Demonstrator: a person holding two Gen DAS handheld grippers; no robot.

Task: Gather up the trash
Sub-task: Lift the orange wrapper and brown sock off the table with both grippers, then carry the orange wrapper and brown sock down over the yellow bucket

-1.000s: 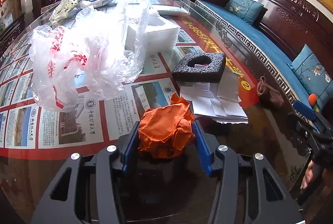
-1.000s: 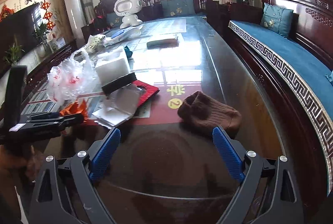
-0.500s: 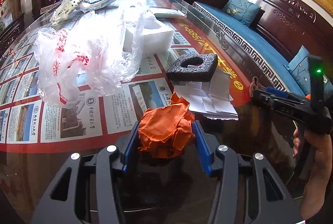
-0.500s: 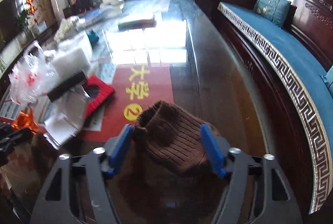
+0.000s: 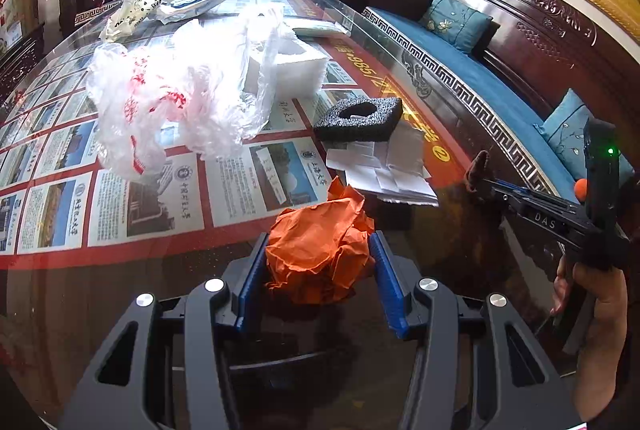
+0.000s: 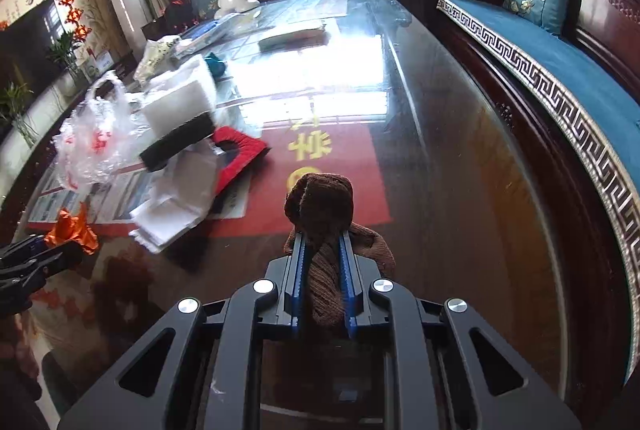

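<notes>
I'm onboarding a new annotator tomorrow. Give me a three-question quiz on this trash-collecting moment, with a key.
1. True or false: the right hand-held gripper is shut on the brown knit cloth.
2. What does the left hand-held gripper hold? A white foam block; B orange crumpled paper; C clear plastic bag.
3. Fill in: the black foam piece rests partly on a stack of white ____.

Key: 1 true. 2 B, the orange crumpled paper. 3 papers; the white papers lie under its near edge.
</notes>
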